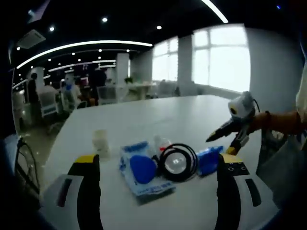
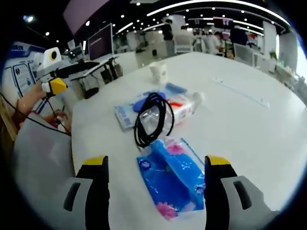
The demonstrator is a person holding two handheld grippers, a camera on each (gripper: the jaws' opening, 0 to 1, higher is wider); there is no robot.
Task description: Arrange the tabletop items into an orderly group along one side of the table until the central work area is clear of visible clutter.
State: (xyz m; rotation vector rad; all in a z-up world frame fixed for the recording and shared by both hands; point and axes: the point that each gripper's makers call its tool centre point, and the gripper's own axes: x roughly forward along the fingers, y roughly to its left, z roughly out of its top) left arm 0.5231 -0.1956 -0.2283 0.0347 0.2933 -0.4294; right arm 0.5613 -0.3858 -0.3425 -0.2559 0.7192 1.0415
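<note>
A cluster of items lies on the white table [image 1: 192, 115]. In the left gripper view I see a small white cup [image 1: 100, 142], a blue and white pack [image 1: 141, 171], a black cable coil [image 1: 178, 162] over a clear bottle [image 1: 162, 143], and a blue tissue pack [image 1: 209, 159]. My left gripper [image 1: 159, 160] is open, just short of the cluster. My right gripper [image 1: 226, 139] comes in from the right, jaws apart, beside the tissue pack. In the right gripper view the open right gripper [image 2: 156, 160] brackets the tissue pack [image 2: 175, 184]; the coil [image 2: 152, 120], bottle [image 2: 180, 108], pack [image 2: 125, 115] and cup [image 2: 159, 73] lie beyond.
A person's hand [image 2: 29, 103] holds the left gripper [image 2: 55, 86] past the table's edge. Bare tabletop [image 2: 249, 124] spreads to the right of the cluster. Desks, a monitor [image 2: 100, 43], chairs and people stand at the back of the office.
</note>
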